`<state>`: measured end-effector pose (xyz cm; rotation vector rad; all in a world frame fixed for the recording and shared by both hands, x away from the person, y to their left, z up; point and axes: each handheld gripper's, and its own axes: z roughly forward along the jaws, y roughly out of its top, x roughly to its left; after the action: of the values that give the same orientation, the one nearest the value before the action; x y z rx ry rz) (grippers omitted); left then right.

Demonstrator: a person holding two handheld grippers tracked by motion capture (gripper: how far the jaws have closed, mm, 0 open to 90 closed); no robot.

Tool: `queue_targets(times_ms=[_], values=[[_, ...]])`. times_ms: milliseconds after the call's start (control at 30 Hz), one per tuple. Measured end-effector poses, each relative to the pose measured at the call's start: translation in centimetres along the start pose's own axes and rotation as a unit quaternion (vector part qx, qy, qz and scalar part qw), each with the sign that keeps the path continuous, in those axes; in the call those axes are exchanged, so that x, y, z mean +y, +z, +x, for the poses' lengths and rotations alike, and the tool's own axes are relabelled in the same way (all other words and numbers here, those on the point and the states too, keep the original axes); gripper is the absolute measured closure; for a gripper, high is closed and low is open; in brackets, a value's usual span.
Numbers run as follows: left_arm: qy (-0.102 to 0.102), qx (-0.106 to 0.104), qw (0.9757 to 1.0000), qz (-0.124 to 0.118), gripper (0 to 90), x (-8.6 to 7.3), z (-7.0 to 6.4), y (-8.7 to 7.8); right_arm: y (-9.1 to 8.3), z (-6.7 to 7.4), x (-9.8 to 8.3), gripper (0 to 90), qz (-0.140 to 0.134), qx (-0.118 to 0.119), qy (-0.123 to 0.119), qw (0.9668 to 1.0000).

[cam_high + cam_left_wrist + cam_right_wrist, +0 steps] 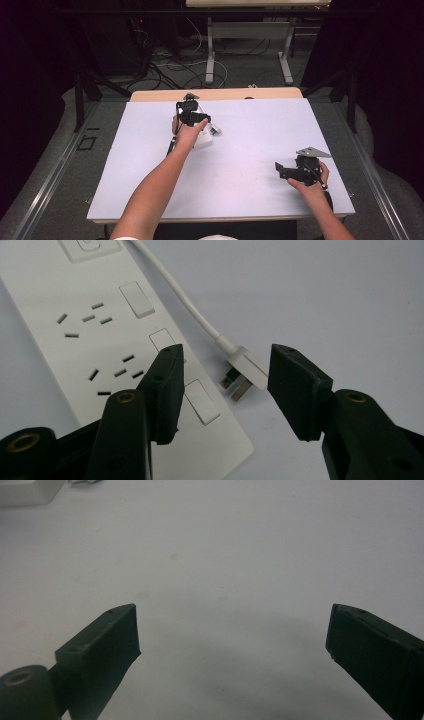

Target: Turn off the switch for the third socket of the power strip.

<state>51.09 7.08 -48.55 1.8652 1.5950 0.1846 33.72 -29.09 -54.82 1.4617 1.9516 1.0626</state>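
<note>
where the high view looks down on the white worktop [150, 175], the left tool [192, 116] hovers near its far edge, directly over the white power strip [204, 140], and the small white plug [216, 130] lies just to the right of that strip. the right tool [285, 170] sits well to the right of the strip and nearer the person, close to the worktop's near right corner, with a grey three-cornered plate [313, 151] on top of it. along the left gripper view, the left tool [225, 385] has its jaws spread partway, and they press on nothing. the power strip [75, 315] runs slantwise beneath the left jaw, showing socket holes and flat rectangular switches. the plug [247, 371] lies on the worktop just beside the strip's long edge, in the gap between the jaws, close to the right jaw though contact cannot be told. its metal prongs point toward the strip, and its white cord [175, 290] trails away alongside the strip. along the right gripper view, the right tool [232, 630] has its jaws spread wide above bare worktop [225, 555], and a corner of the strip [27, 492] lies far off.
</note>
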Motion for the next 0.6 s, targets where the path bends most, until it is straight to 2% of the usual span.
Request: queue_targets(times_ms=[100,133,300,433,533,600], values=[[-0.006,-0.003,1.0000,0.008,50.7,0.0,0.3,0.2,0.0,0.0,0.0,6.3,0.000,0.000,-0.002,1.0000],[-0.016,-0.003,0.9998,0.015,52.3,0.0,0.4,0.4,0.0,0.0,0.0,6.4,0.000,0.000,-0.001,1.0000],[-0.024,0.007,0.9990,0.036,59.0,0.1,0.6,1.0,0.0,-0.1,0.0,6.4,-0.001,0.001,-0.001,1.0000],[-0.031,0.011,0.9985,0.043,65.8,0.0,0.8,1.3,0.1,-0.1,-0.1,6.5,0.001,0.002,-0.001,1.0000],[-0.035,0.011,0.9975,0.061,69.2,0.0,0.9,1.6,0.1,-0.1,-0.1,6.5,0.002,0.002,0.000,1.0000],[-0.039,0.011,0.9974,0.060,71.0,-0.1,0.8,1.8,0.1,-0.1,-0.1,6.5,0.002,0.002,0.000,1.0000]])
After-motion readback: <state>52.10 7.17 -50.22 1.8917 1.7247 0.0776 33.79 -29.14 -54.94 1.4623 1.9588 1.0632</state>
